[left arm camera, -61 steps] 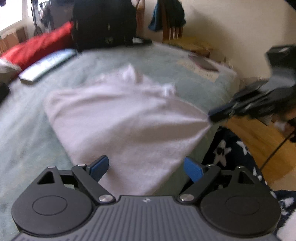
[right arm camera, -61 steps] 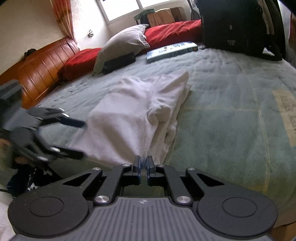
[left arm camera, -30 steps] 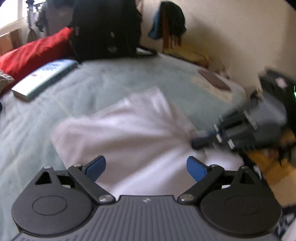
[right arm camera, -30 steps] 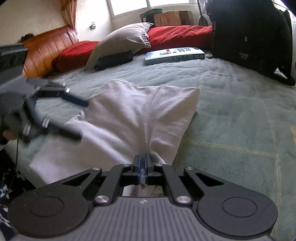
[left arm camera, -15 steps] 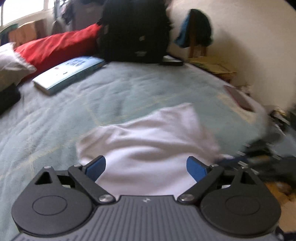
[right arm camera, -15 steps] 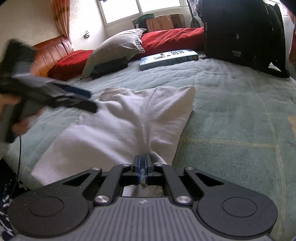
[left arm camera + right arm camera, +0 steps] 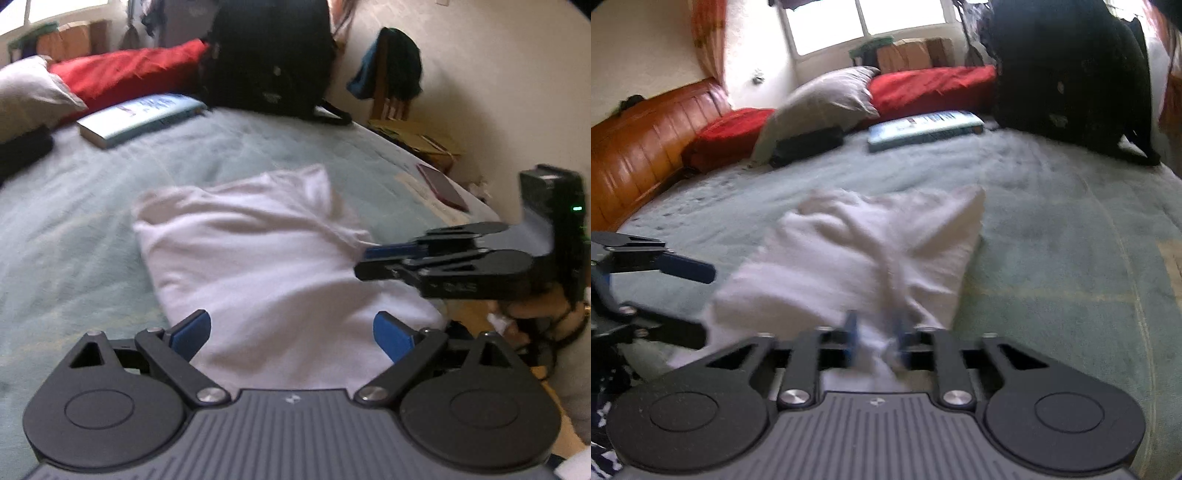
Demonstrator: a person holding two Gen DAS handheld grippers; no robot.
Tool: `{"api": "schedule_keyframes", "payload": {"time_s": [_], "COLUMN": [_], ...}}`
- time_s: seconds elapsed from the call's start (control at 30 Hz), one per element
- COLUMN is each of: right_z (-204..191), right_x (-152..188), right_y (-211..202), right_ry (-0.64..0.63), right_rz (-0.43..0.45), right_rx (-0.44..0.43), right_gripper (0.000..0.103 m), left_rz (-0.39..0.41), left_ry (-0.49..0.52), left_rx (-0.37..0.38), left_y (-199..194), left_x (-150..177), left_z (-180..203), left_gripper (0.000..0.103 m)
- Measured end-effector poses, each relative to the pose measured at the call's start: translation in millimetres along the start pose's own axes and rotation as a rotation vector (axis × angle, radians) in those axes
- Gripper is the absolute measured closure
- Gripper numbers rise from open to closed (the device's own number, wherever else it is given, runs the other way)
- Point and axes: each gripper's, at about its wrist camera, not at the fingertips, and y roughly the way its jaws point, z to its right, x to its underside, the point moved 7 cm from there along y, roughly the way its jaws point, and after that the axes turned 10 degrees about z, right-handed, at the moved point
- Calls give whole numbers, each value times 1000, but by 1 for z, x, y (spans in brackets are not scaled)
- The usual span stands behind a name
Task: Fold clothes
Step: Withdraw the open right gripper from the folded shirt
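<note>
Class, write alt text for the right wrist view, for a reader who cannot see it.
The right gripper is opening, with a white garment between its fingers, on a green bedspread. The open left gripper hovers at the left; pillows, a book and a black bag lie behind.

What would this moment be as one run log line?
task: fold clothes | white garment: on bed | right gripper: opening, cloth between fingers | left gripper: open, empty

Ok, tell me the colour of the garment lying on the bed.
White; the garment shows best in the left wrist view.
</note>
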Motion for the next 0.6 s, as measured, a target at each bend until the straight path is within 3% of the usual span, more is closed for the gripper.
{"api": "schedule_keyframes", "payload": {"time_s": [0.17,0.33,0.43,0.5,0.6], "right_z": [-14,-1,3,3,4], "right_x": [-5,12,-3,-19,-38], "right_y": [12,14,6,12,27], "right_ry": [-59,-5,22,-9,-56], "right_rz": [9,-12,6,27,41], "right_rx": [4,1,-4,5,21], "right_gripper": [63,63,61,55,54], "left_rz": [25,-65,-37,-4,14], "left_ry": [-15,-45,-40,-36,-25], "left_rx": [37,42,41,24,-7], "left_y": [3,24,15,8,3], "left_x": [-4,22,17,8,3], "left_z": [3,2,2,1,-3], "left_gripper": [8,9,9,8,8]}}
